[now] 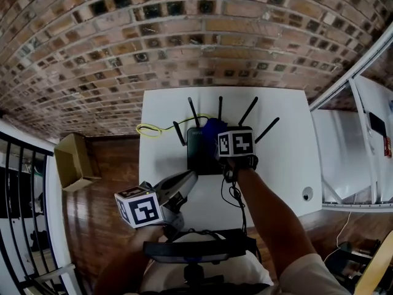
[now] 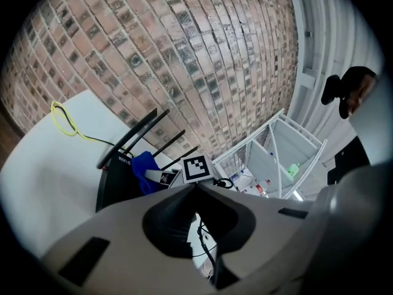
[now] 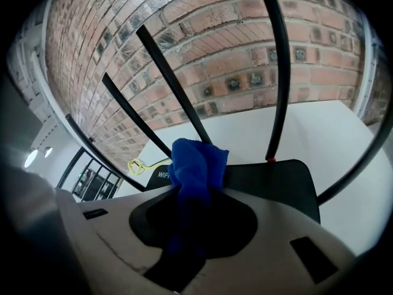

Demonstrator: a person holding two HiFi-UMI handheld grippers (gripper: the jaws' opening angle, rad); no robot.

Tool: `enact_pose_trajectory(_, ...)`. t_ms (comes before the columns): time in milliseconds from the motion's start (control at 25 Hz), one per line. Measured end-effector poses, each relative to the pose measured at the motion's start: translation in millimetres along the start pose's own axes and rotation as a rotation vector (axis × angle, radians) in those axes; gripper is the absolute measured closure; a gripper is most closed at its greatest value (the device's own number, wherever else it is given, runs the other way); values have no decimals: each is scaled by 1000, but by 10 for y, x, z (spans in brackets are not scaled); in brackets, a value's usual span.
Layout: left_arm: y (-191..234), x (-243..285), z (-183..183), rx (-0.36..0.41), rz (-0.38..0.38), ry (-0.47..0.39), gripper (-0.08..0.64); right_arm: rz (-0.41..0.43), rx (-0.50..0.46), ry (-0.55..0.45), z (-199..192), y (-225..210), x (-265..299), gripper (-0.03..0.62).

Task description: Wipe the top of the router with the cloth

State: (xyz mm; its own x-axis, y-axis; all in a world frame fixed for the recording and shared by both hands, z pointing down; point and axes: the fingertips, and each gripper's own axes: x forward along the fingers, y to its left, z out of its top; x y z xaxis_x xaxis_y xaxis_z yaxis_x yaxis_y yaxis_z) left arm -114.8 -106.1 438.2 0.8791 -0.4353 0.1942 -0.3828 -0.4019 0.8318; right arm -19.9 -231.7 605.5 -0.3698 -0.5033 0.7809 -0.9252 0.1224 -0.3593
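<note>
The black router with several upright antennas stands at the back middle of the white table. My right gripper is over the router's top, shut on the blue cloth. In the right gripper view the cloth bunches out of the jaws, against the router's top. My left gripper hovers near the table's front edge, apart from the router, jaws together with nothing in them. The left gripper view shows the router, the cloth and the left gripper.
A yellow cable loops on the table left of the router. A small white round object lies at the front right. A cardboard box sits on the wooden floor at left, a white rack at right, and a brick wall behind.
</note>
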Motion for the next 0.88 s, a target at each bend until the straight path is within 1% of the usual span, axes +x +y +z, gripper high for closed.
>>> enact_pose_trajectory(240,-105,198,1,7,-38,5,543,-41,35,-6,4,-308,-132,480)
enact_pose_trajectory(440,-176,343,-18,2,-59,14,543,-96,80,-24,-7,-634,-281,480)
enact_pose_trajectory(640,-194,465,-101,-18,-53,48,543,-156,124,-52,-21,-894,-403,480)
enact_pose_trajectory(880,-180,548,-157,-21,-58,52,543,-220,137,-64,-58,-1101,-497,480)
